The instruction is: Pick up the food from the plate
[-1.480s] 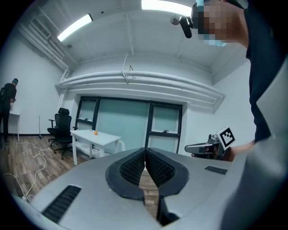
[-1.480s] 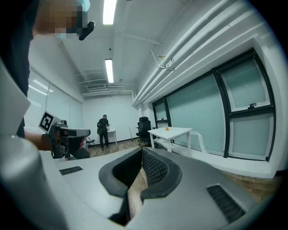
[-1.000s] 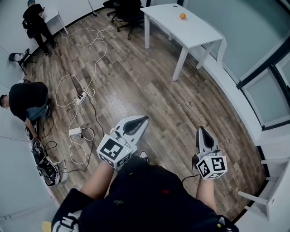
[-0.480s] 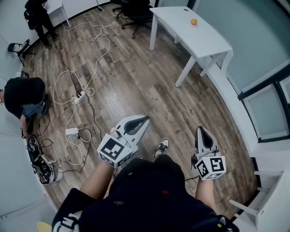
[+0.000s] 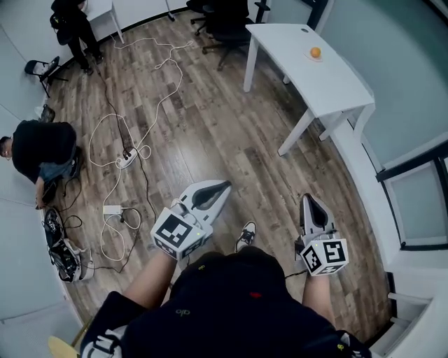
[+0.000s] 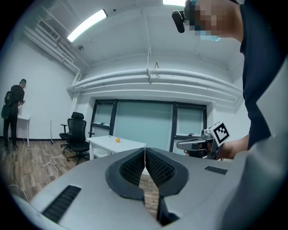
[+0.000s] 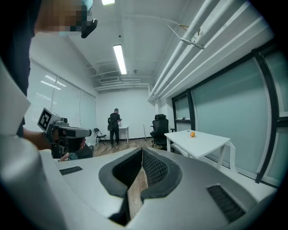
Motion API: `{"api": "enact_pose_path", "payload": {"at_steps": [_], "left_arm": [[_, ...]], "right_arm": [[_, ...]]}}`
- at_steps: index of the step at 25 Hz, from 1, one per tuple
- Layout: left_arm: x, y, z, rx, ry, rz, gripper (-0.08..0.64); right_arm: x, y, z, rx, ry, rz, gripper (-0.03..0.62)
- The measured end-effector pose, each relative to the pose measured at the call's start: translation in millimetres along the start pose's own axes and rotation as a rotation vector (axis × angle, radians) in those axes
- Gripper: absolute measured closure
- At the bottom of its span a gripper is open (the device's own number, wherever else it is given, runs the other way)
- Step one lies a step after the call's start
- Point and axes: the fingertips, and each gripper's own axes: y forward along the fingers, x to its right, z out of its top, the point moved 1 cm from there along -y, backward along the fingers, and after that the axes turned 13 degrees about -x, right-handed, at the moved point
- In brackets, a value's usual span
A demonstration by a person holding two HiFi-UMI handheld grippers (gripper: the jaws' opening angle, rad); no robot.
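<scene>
The left tongs (image 5: 222, 186) and the right tongs (image 5: 308, 201) are held at waist height, well apart from each other, both pointed forward. In each gripper view the ribbed pads are seen pressed together with nothing between them, so both tongs are closed and empty. Below them 1 shoe (image 5: 244, 236) is seen on the wooden floor (image 5: 210, 133). Further out, white cables (image 5: 112, 133) and a power strip (image 5: 127, 156) are spread over the boards, and a crouching person (image 5: 42, 150) is seen at the left. Beyond, the round orange food (image 5: 316, 52) is found on the white surface (image 5: 308, 80), near its far end and well apart from both tongs. Black office chairs (image 5: 227, 24) and a standing person (image 5: 73, 17) are seen farthest back.
</scene>
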Motion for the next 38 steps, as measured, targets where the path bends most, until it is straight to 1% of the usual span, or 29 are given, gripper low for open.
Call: {"api": "enact_pose_path", "payload": {"at_steps": [7, 13, 15, 19, 23, 27, 30, 33, 38], "left_arm": [[-31, 103, 45, 0.001, -0.007, 0.024, 0.537], [-41, 187, 79, -0.002, 0.002, 0.039, 0.537], [-45, 207, 85, -0.012, 0.008, 0.037, 0.537], [-55, 235, 86, -0.045, 0.01, 0.039, 0.537], [-74, 258, 91, -0.058, 0.013, 0.02, 0.537], [-103, 296, 92, -0.062, 0.01, -0.018, 0.537], [-132, 328, 103, -0.054, 0.005, -0.046, 0.537], [-172, 359, 117, -0.044, 0.003, -0.069, 0.537], [-255, 399, 143, -0.052, -0.005, -0.088, 0.537]], "right_arm": [[105, 54, 36, 0.011, 0.003, 0.006, 0.568], [194, 87, 48, 0.007, 0.028, 0.008, 0.568], [213, 99, 49, 0.005, 0.044, 0.008, 0.568], [234, 119, 43, -0.004, 0.069, 0.018, 0.568], [251, 138, 40, -0.012, 0.097, -0.007, 0.568], [275, 165, 45, -0.02, 0.105, -0.047, 0.568], [295, 191, 57, -0.03, 0.103, -0.082, 0.568], [316, 229, 78, -0.038, 0.101, -0.116, 0.568], [338, 314, 128, -0.046, 0.087, -0.139, 0.568]]}}
